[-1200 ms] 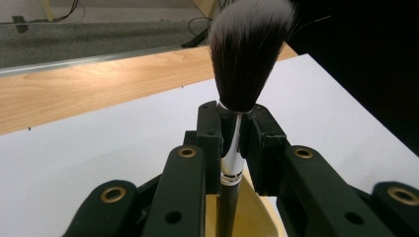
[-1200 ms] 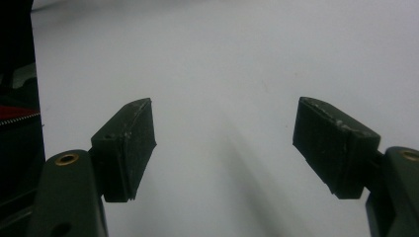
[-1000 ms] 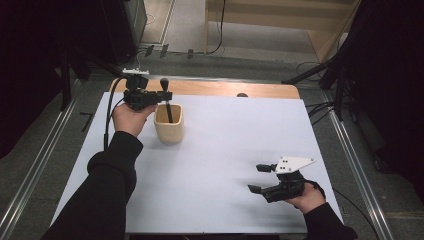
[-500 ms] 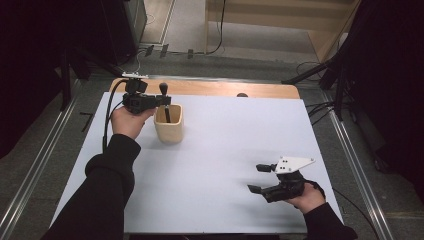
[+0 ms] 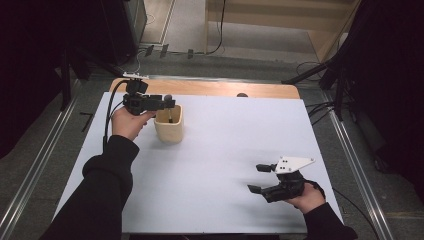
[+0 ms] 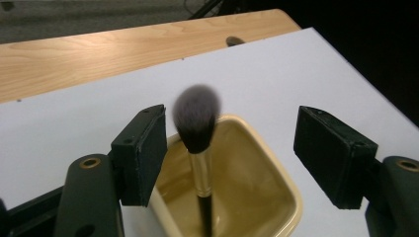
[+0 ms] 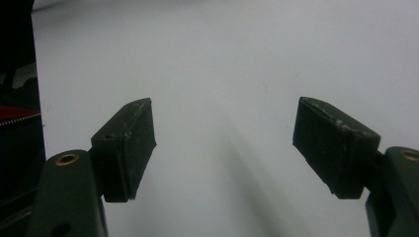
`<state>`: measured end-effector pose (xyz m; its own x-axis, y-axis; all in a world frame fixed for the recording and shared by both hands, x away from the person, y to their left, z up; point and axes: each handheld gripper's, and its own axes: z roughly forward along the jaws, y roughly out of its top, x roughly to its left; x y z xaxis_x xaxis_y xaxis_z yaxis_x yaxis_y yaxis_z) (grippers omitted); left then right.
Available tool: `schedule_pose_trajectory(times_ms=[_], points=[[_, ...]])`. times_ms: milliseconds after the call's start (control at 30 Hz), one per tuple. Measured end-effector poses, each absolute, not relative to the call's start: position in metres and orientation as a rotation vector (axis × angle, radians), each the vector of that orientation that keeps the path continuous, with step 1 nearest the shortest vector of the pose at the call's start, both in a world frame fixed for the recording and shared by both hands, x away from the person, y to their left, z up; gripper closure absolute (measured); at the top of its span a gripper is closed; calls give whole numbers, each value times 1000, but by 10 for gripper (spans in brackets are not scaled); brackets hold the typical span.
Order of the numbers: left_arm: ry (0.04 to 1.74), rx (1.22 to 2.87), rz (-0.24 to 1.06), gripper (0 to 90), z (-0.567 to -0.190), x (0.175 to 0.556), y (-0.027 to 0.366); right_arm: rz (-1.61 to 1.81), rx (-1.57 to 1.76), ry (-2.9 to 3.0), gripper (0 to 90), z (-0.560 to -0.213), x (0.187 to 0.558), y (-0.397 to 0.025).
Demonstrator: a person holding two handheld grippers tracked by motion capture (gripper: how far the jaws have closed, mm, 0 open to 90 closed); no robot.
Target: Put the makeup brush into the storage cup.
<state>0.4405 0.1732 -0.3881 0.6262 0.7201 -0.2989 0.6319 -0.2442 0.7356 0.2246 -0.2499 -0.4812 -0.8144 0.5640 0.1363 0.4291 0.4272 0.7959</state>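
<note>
White sheet covers most of the counter (image 5: pixel 215 165), with a strip of bare wood at the far edge and dark floor all around.

Starting at the left gripper (image 6: pixel 230 148): its jaws stand wide apart and grasp nothing. Between them, a little closer to the left pad, rises the makeup brush (image 6: pixel 196 143), with a soft dark head on top, a gold ferrule below and a black handle going down. The brush stands nearly upright inside the cream cup (image 6: pixel 257 197), a small square cup with rounded corners. In the high view the left gripper (image 5: pixel 167 104) hovers just above the cup (image 5: pixel 169 125), at the far left part of the white sheet.

The step in hand seems to be either taking the brush or leaving it in the cup; I cannot tell which. If it is to be taken, it is better to centre the jaws on the ferrule or the handle, not on the soft hairs, which would bend and slip. Closing should be slow, so the pads do not push the cup's rim, and the lift should go straight up.

Farther out, the right gripper (image 5: pixel 260 179) rests low at the near right of the sheet, well apart from the cup. Its jaws are also spread and empty, with plain white surface in front of the right gripper (image 7: pixel 225 148).
</note>
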Motion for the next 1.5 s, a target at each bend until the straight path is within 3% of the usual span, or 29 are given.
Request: schedule_pose_trajectory(times_ms=[667, 1500], points=[[1041, 1975, 197, 268, -381, 422, 191, 1340, 881, 2523, 253, -481, 224, -250], [1025, 2019, 145, 266, -386, 395, 213, 1343, 883, 2523, 253, -480, 224, -250]])
